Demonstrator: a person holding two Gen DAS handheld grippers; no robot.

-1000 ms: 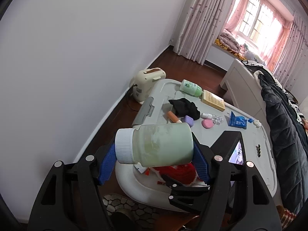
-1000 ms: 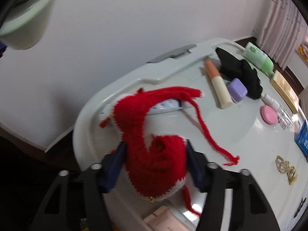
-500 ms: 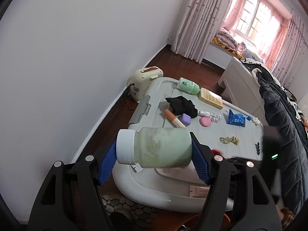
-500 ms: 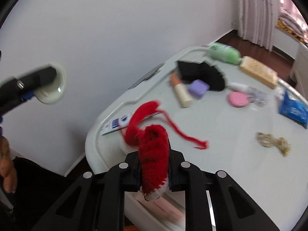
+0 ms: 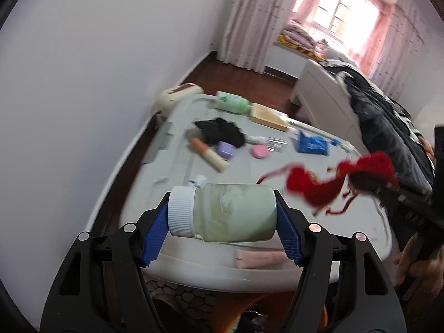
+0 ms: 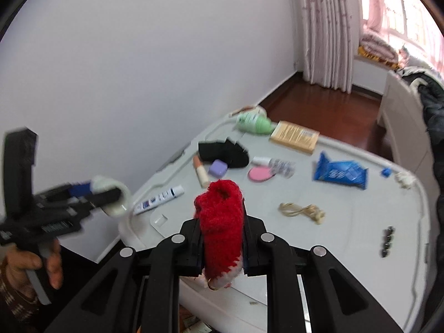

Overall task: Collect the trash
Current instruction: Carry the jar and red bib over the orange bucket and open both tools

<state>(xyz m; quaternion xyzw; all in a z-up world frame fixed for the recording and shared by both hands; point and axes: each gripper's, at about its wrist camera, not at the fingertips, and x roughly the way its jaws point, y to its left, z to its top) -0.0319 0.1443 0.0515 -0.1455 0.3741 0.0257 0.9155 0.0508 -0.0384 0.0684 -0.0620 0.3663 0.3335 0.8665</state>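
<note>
My left gripper (image 5: 222,222) is shut on a pale green bottle (image 5: 238,212) with a white cap, held sideways between its blue pads above the near end of the grey-white table (image 5: 172,183). In the right wrist view the right gripper (image 6: 222,240) is shut on a red knitted piece (image 6: 220,219), lifted clear of the table (image 6: 347,222). The left wrist view shows the red knit (image 5: 319,187) dangling in the air at the right, blurred. The left gripper (image 6: 91,195) with the bottle (image 6: 113,198) appears at the left of the right wrist view, held by a hand (image 6: 33,263).
On the table lie a green bottle (image 6: 254,122), a tan box (image 6: 294,136), a black cloth (image 6: 224,152), a blue packet (image 6: 340,173), a white tube (image 6: 158,198), a pink disc (image 6: 259,173) and rubber bands (image 6: 302,211). A wall runs left; a bed (image 5: 374,116) stands right.
The right gripper closed on the red knit and lifted it off the table, up and to the right. The left gripper shifted a little with the bottle still in it.
</note>
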